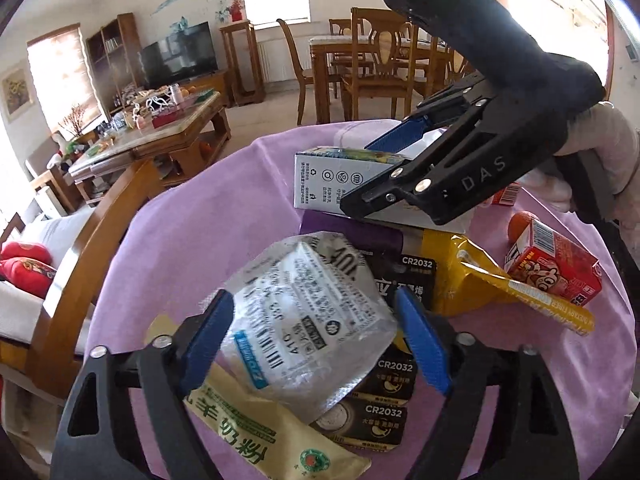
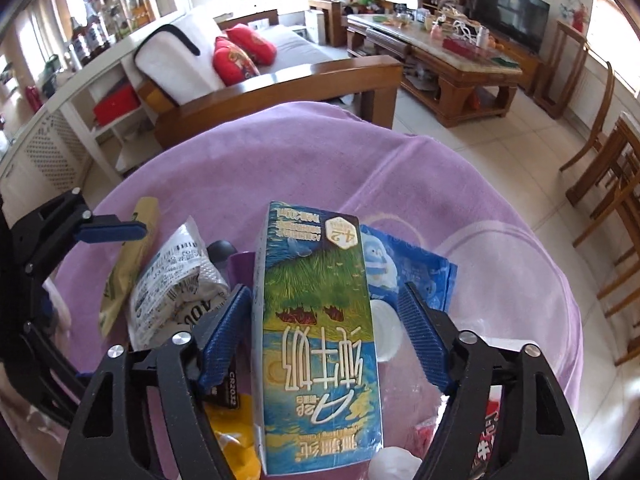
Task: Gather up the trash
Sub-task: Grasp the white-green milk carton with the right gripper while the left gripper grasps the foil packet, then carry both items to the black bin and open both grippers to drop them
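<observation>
Fingers of the left gripper [image 1: 316, 340] stand on either side of a crumpled clear plastic wrapper [image 1: 308, 320] with a printed label; the left pad looks to touch it, a narrow gap shows at the right pad, so not yet a firm grip. Fingers of the right gripper [image 2: 326, 336] straddle a blue-and-green milk carton [image 2: 320, 344] lying flat; left pad just beside its edge, right pad apart from it, jaws open.

Trash lies heaped on a table under a purple cloth [image 1: 192, 240]. Under and near the wrapper: black CR2032 battery cards [image 1: 384, 392], a pale yellow sachet [image 1: 256, 440] at the near left. Right of the wrapper: a yellow packet [image 1: 472, 280], then a small red drink carton [image 1: 556, 268]. A blue pouch [image 2: 404, 264] lies right of the milk carton, partly beneath it.

A gloved hand [image 1: 604, 156] holds the right gripper.
</observation>
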`<control>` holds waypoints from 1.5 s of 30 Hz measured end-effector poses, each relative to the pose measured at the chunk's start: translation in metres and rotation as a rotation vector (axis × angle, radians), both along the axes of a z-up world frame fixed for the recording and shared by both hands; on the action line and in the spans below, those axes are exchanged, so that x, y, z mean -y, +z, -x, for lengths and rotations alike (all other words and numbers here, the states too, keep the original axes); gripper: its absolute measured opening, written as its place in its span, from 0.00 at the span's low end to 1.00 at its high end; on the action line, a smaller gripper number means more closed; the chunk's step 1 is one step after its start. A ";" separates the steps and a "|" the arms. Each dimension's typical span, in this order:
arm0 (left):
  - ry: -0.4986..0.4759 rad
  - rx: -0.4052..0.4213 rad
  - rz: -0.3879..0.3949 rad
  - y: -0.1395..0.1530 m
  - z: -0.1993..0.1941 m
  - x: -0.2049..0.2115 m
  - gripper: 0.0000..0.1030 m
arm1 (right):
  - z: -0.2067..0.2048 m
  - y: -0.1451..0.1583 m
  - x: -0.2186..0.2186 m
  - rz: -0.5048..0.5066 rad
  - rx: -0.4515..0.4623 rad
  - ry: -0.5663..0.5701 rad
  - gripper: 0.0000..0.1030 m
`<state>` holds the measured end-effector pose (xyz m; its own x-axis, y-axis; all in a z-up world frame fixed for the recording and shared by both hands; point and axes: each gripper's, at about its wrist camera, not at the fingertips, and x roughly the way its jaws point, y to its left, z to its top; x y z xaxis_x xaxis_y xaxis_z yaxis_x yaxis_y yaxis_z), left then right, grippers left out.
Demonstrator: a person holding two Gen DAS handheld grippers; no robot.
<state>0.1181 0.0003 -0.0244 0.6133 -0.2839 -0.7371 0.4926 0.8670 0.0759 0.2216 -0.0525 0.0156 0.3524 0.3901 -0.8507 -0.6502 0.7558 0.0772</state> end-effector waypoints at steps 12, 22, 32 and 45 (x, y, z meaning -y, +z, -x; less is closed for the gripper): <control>0.069 -0.026 0.165 0.007 0.001 -0.023 0.37 | 0.034 0.029 0.034 -0.228 0.035 -0.077 0.48; 0.196 -0.090 0.160 0.003 -0.002 -0.030 0.23 | 0.091 0.061 0.085 -0.384 0.074 -0.153 0.48; 0.239 -0.006 0.343 0.025 0.019 -0.033 0.09 | 0.153 0.068 0.136 -0.500 0.086 -0.187 0.48; -0.015 0.091 0.558 0.116 0.066 0.076 0.07 | 0.229 0.110 0.281 -0.555 0.279 -0.377 0.48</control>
<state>0.0525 -0.0753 0.0913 0.6603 -0.6248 -0.4168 0.5184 0.7807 -0.3489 -0.0077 -0.3335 0.1260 0.7231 0.5477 -0.4209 -0.4052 0.8299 0.3836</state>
